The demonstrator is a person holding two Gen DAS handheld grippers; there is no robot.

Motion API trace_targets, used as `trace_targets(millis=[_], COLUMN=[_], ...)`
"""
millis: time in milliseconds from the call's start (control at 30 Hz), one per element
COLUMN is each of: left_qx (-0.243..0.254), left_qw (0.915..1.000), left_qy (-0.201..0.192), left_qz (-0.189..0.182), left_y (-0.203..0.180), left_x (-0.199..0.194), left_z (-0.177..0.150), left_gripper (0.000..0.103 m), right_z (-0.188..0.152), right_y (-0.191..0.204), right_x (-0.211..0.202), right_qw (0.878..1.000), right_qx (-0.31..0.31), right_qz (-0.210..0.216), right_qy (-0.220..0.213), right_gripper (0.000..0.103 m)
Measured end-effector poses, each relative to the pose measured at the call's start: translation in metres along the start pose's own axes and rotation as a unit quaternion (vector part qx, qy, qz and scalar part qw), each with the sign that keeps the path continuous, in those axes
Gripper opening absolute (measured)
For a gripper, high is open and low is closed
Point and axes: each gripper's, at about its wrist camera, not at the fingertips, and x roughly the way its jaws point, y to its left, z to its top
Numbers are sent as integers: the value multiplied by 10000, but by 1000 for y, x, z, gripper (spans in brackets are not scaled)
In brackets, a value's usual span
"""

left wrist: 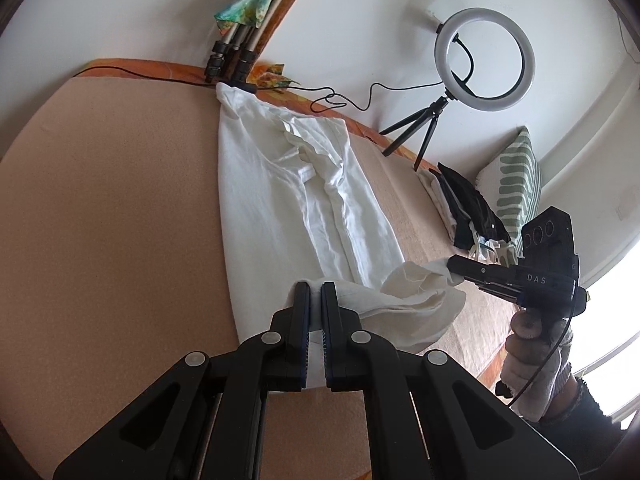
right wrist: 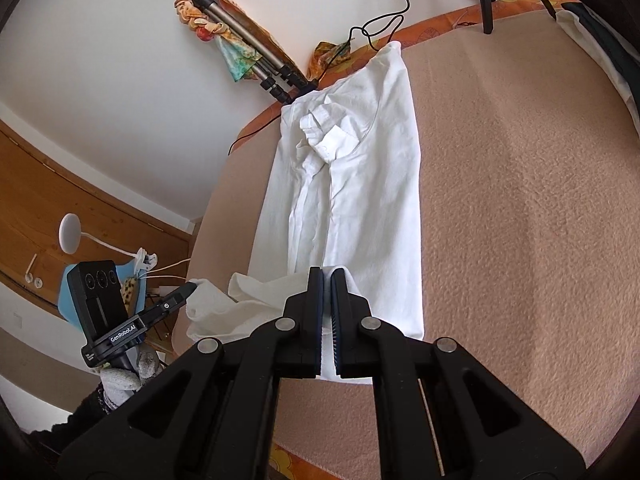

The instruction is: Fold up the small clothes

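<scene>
The left tongs [left wrist: 316, 286] reach forward with their two fingers drawn nearly together, white cloth pinched between them. The right tongs [right wrist: 327, 274] are likewise clamped close on white cloth. Each is held by a hand in a pale knit glove, the right hand [left wrist: 528, 344] and the left hand [right wrist: 124, 380], gripping the handle from below.

White shirt [left wrist: 280, 184], beige blanket [left wrist: 112, 200], green-patterned pillow [left wrist: 516, 180].
</scene>
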Motion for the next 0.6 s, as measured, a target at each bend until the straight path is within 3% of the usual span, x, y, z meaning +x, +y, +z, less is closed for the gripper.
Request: trace_targets(millis=[467, 533, 567, 600], left_qx=[-223, -410, -517, -568], left_qw=[9988, 9976, 9969, 9970], left_qy=[245, 292, 274, 184], left_qz=[349, 468, 525, 492], left_y=[32, 37, 41, 45], left_x=[52, 51, 48, 44], left_z=[27, 31, 33, 33], left_gripper=[6, 22, 35, 36], right_z=[35, 39, 41, 42], right_y=[-36, -40, -41, -41], right_x=[43, 39, 36, 32], right_qw=[9990, 9987, 9987, 9987], right_qx=[312, 382, 400, 366], right_qz=[-279, -312, -309, -342], right_qy=[161, 101, 86, 32], right_gripper=[5, 7, 10, 19])
